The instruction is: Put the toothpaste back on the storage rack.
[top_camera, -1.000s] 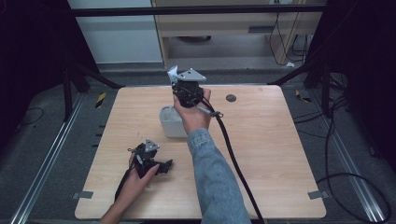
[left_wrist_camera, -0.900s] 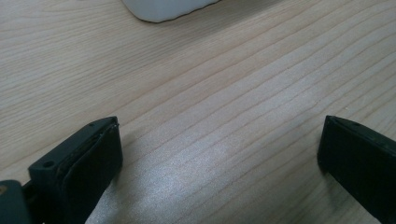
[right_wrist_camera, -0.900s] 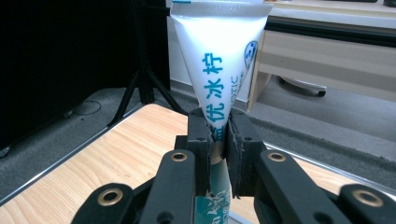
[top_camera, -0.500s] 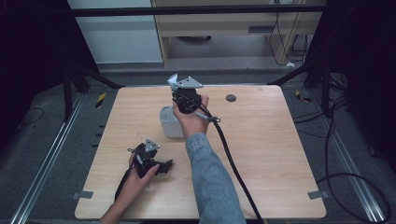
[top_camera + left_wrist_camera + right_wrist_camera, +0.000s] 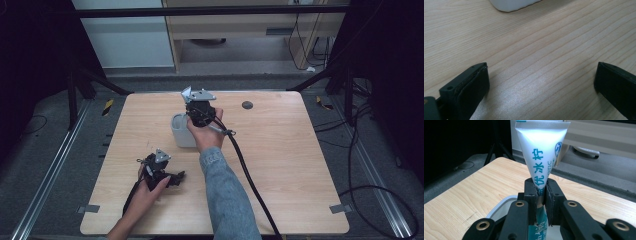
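R gripper [image 5: 541,195]: jaws closed on a white tube [image 5: 541,152] w/ blue print, pinching it approx. at mid-length. Tube stands upright; the flat crimped end is up, above the jaws, and the lower part runs down between them toward a white container [image 5: 499,211] directly below. In the high view the R gripper [image 5: 199,111] sits over the container's [image 5: 181,132] right edge, near the table's [image 5: 280,150] center-back, w/ the tube's crimped end [image 5: 187,93] showing at the top-left of the gripper. Whether the tube's bottom touches the container: cannot tell.

L gripper [image 5: 541,82]: jaws wide open, nothing between them, pads clear of any object; bare wood tabletop [image 5: 536,50] under the gap. Container's base edge [image 5: 511,5] shows ahead, well apart. In the high view the L gripper [image 5: 161,170] lies low at the table's front-left, held by the L hand [image 5: 150,187].
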The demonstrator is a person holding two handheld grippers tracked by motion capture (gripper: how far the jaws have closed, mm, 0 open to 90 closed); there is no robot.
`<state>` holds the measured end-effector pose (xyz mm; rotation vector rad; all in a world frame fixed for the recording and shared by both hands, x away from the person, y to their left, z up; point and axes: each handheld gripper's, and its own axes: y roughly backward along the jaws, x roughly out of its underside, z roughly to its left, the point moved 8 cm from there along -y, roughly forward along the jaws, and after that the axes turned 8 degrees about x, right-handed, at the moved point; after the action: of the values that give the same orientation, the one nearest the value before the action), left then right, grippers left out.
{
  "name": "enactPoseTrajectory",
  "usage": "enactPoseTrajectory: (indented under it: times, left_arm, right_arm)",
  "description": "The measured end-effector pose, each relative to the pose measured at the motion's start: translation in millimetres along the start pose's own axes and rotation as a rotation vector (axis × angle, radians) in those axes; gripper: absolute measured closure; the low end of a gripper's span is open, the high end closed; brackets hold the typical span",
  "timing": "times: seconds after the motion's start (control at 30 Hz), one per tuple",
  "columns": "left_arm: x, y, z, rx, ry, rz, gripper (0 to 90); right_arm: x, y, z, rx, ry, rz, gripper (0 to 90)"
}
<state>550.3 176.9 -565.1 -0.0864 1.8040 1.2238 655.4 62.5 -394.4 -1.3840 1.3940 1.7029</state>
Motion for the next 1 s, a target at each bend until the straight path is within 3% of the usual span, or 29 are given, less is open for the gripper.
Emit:
enactPoseTrajectory:
  times: [1.0]
  left_arm:
    - [0.0,0.1,0.0,0.0,0.0,0.0,0.0]
  right_arm:
    - [18.4,-10.1,7.3,-0.019,0.027,0.062,80.8]
